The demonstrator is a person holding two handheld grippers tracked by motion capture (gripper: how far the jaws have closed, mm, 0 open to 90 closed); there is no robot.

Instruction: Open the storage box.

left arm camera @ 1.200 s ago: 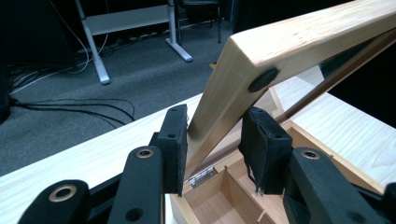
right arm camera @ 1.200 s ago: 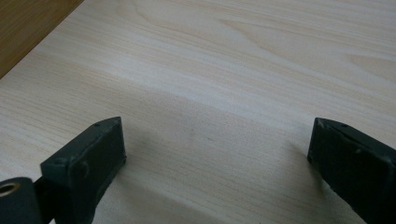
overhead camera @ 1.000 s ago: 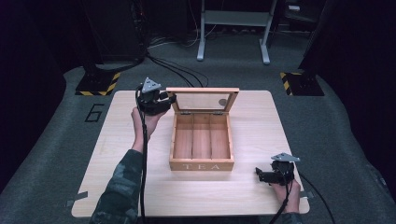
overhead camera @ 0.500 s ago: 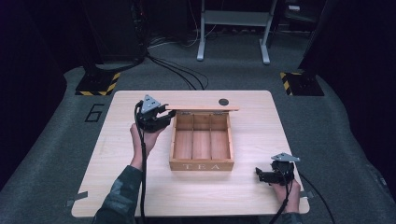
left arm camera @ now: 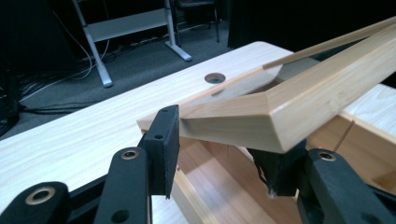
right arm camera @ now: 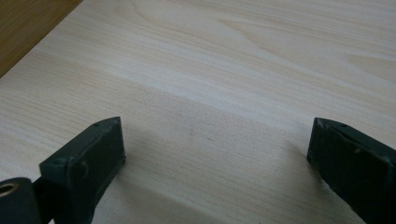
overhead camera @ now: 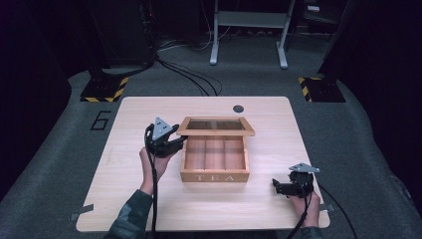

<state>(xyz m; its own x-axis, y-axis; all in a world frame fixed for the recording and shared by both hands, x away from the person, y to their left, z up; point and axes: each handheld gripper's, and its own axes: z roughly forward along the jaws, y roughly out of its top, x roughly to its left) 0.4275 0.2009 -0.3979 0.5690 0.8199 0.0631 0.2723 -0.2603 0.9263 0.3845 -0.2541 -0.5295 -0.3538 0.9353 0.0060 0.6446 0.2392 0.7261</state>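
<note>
Lid (overhead camera: pixel 216 126) of the wooden tea box (overhead camera: pixel 215 158) hangs partway down over the open compartments, its glass-paned frame tilted low toward the front; a second ago it stood upright behind the box, and half a second ago it was edge-on to the high camera, so it has swung well forward and is now nearer shut than open. The box itself sits near the middle of the surface (overhead camera: pixel 124 199), "TEA" on its front wall, three empty compartments showing under the lid's front edge. The left gripper (overhead camera: pixel 171 144) is at the lid's left front corner; in the left gripper view its fingers (left arm camera: pixel 163 144) stand apart on either side of that corner (left arm camera: pixel 261 121), one beside it and one beneath, seemingly steadying the frame rather than pinching it tight, though how firm the contact is I cannot tell. The right gripper (overhead camera: pixel 279 187) rests near the surface's front right corner, well apart from the box, fingers (right arm camera: pixel 86 163) spread wide over bare wood and holding nothing. By this reading the job in hand is closing the box, with only the last lowering of the lid left.
</note>
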